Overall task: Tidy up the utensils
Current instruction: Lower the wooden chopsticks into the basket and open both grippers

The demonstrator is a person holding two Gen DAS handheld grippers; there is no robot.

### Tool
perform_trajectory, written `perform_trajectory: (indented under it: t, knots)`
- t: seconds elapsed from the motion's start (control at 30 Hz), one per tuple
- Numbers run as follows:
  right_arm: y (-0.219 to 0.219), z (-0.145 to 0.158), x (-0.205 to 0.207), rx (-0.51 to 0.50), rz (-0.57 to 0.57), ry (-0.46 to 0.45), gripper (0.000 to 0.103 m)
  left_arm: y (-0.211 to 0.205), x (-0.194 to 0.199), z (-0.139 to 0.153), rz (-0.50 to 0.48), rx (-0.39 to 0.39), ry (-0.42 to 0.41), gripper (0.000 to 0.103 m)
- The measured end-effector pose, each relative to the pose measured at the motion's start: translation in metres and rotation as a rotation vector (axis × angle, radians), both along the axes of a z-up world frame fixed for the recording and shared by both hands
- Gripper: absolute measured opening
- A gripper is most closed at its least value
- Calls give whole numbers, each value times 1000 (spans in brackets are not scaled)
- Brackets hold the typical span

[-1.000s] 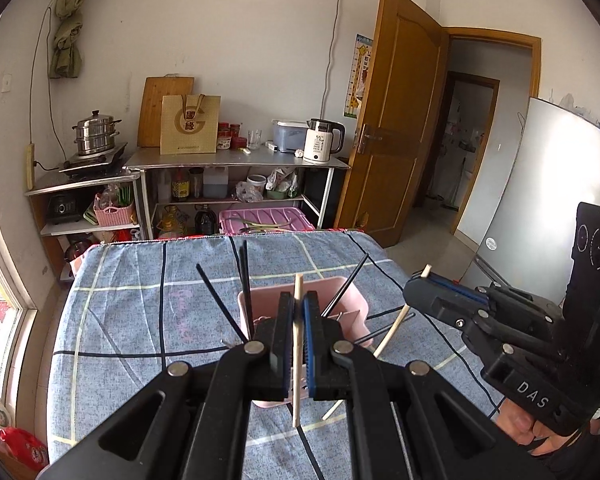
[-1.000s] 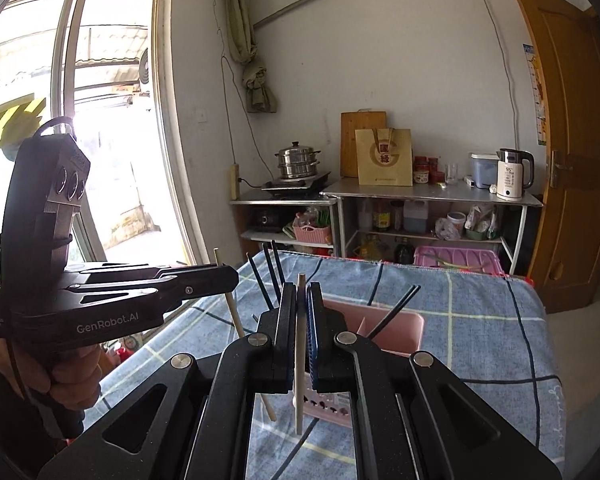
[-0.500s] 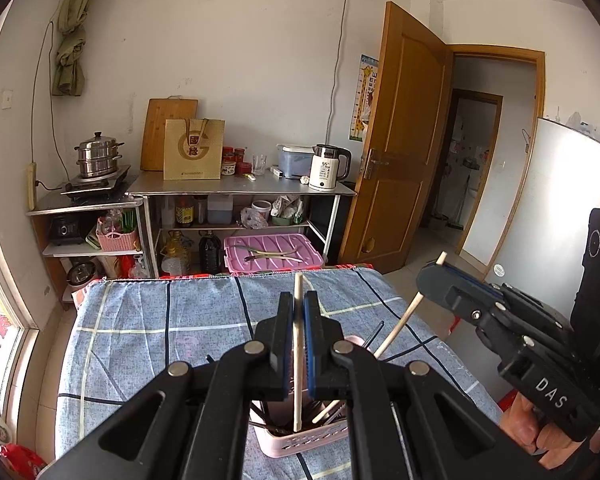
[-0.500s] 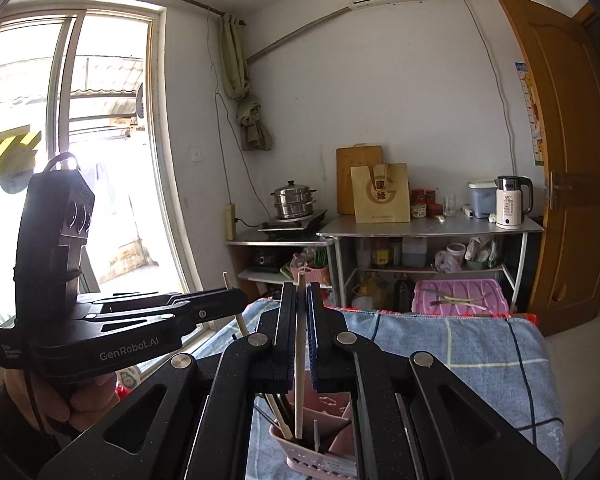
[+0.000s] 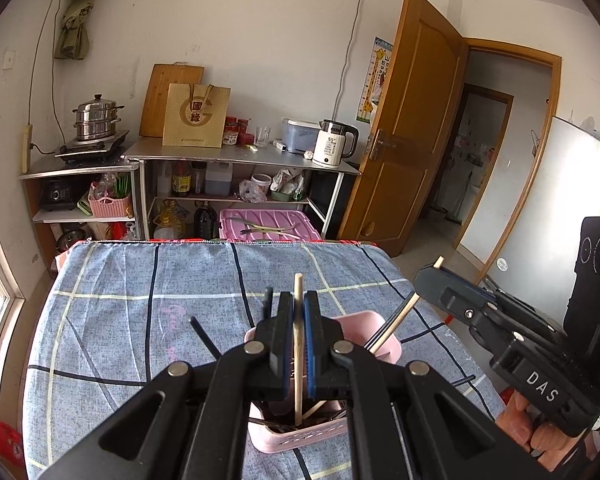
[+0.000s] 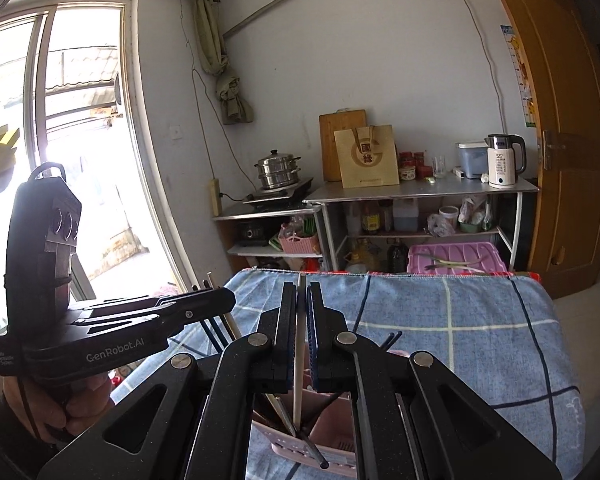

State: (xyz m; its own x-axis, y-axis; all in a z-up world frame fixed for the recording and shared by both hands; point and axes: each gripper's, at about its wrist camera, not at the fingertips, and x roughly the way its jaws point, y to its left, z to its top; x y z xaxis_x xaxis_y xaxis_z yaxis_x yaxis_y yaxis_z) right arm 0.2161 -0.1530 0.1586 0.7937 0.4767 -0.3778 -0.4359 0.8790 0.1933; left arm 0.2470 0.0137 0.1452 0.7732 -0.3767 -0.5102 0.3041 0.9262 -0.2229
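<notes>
In the left wrist view my left gripper (image 5: pixel 297 300) is shut on an upright wooden chopstick (image 5: pixel 297 364), whose lower end dips into the pink utensil basket (image 5: pixel 374 322) on the blue checked cloth (image 5: pixel 112 320). My right gripper (image 5: pixel 424 280) comes in from the right, shut on a second wooden chopstick (image 5: pixel 398 322) that slants into the same basket. In the right wrist view the right gripper (image 6: pixel 301 292) clamps its pale chopstick (image 6: pixel 298 376) above the pink basket (image 6: pixel 336 416). The left gripper (image 6: pixel 226 300) is at the left, held by a hand (image 6: pixel 80 404).
Several black chopsticks (image 5: pixel 202 334) stick out of the basket. Beyond the table's far edge stand a metal shelf (image 5: pixel 236 156) with a white kettle (image 5: pixel 334 148), a steamer pot (image 5: pixel 96 118) and a pink crate (image 5: pixel 268 228). A wooden door (image 5: pixel 404 120) is at the right, a window (image 6: pixel 72 160) at the left.
Both grippers, each still clamping a chopstick, have come down and in over the pink basket. The chopsticks' lower ends now sit deeper inside it.
</notes>
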Motion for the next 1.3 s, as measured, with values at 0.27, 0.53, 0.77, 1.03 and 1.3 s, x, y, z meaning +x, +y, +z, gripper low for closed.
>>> perform_trajectory:
  t: [0.27, 0.53, 0.77, 1.03, 1.3]
  knots:
    - [6, -21, 2, -48, 12, 63, 5, -5, -1, -21, -9, 22, 46, 6]
    - [8, -28, 0, -80, 20, 100, 5, -2, -4, -26, 9, 37, 66, 6]
    - [2, -16, -14, -69, 11, 69, 13, 3, -16, -17, 16, 26, 38, 29]
    - [-7, -8, -35, -67, -3, 30, 14, 11, -37, -8, 37, 12, 7, 30]
    - [-20, -14, -71, -67, -20, -1, 20, 12, -82, -14, 38, 28, -41, 35]
